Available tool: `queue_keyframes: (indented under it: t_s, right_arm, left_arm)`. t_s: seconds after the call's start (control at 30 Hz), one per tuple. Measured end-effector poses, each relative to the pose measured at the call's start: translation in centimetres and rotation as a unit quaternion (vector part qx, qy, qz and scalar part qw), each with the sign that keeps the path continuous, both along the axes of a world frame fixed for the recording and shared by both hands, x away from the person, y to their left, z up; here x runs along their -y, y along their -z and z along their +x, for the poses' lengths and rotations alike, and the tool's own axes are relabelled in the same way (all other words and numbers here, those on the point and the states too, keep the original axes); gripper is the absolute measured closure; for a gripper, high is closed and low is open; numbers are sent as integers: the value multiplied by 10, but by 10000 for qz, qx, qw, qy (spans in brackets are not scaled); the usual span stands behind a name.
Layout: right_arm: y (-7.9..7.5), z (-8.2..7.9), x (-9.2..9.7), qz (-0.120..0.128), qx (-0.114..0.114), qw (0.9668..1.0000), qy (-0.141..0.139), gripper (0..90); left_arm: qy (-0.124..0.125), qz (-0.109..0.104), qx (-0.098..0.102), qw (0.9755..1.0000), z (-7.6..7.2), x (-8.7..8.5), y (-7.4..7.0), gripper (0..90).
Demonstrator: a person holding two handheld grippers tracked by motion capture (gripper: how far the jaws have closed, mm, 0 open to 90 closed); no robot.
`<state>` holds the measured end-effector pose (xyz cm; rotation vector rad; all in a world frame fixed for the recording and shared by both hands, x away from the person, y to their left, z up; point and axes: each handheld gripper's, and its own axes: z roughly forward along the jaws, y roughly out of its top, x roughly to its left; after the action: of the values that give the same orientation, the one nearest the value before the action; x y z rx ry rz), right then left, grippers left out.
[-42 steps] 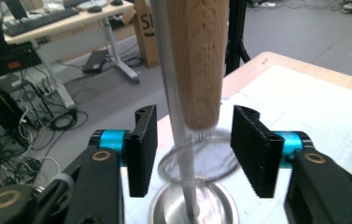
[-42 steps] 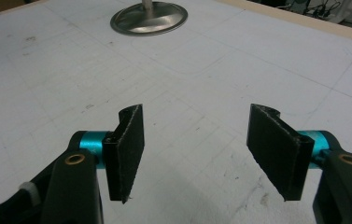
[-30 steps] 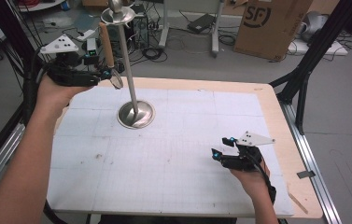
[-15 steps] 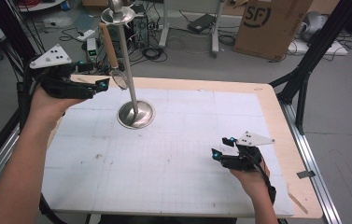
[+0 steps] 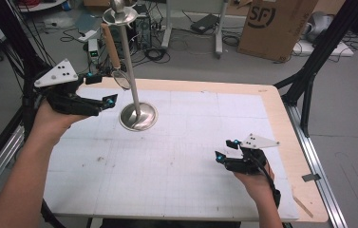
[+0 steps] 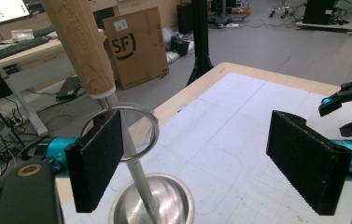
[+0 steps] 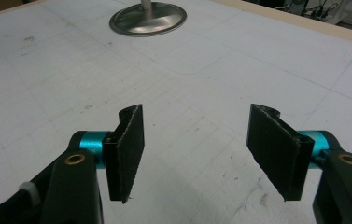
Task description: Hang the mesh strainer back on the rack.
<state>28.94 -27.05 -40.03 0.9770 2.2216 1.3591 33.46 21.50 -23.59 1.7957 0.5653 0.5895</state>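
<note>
A steel stand (image 5: 138, 116) with a round base and a thin pole rises at the table's back left. A utensil with a wooden handle (image 5: 111, 45) and a wire ring (image 5: 122, 80) hangs from its top dish. My left gripper (image 5: 101, 88) hovers just left of the ring, open. Its jaws have just been opening and nothing is pressed between them. In the left gripper view (image 6: 201, 163) the ring (image 6: 138, 135) shows partly behind the left pad, under the handle (image 6: 82, 46). My right gripper (image 5: 226, 149) rests low at the front right, open and empty (image 7: 197, 154).
The white gridded mat (image 5: 191, 137) covers a wooden tabletop. The stand's base (image 7: 148, 18) lies far ahead of the right gripper. A cardboard box (image 5: 276, 23), cables and black frame legs stand on the floor beyond the table.
My left gripper has drawn back from the hanging utensil, toward the left and downward, and its jaws stand wider. The right gripper has not moved.
</note>
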Motion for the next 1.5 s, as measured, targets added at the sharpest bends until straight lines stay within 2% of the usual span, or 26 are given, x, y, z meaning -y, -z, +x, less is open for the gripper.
queue_keyframes:
  t_s: [0.23,0.5,0.6,0.73,0.83,0.93,1.37,1.5]
  right_arm:
    - [0,-1,0,1,-25,10000,11,362]
    - [-1,-1,0,-10,54,10000,2,363]
    - [-1,-1,0,-5,33,10000,11,362]
    - [-1,-1,0,-6,24,10000,31,360]
    - [-1,-2,0,-9,30,10000,42,359]
    - [-1,-2,0,-8,7,10000,44,359]
    - [0,-1,0,-30,5,10000,28,359]
    - [1,-2,1,-1,-12,10000,33,359]
  left_arm:
    - [170,-130,-172,9996,-2,6,21,190]
    - [325,-117,-285,9990,-4,16,48,177]
    - [454,-152,-316,9984,-5,19,57,175]
    - [604,-83,-330,9976,-8,23,67,174]
    - [517,-40,-366,9980,-8,24,75,173]
    - [446,91,-385,9982,-9,24,83,174]
    - [420,60,-705,9966,-6,22,115,173]
    - [316,177,-746,9966,-7,24,124,173]
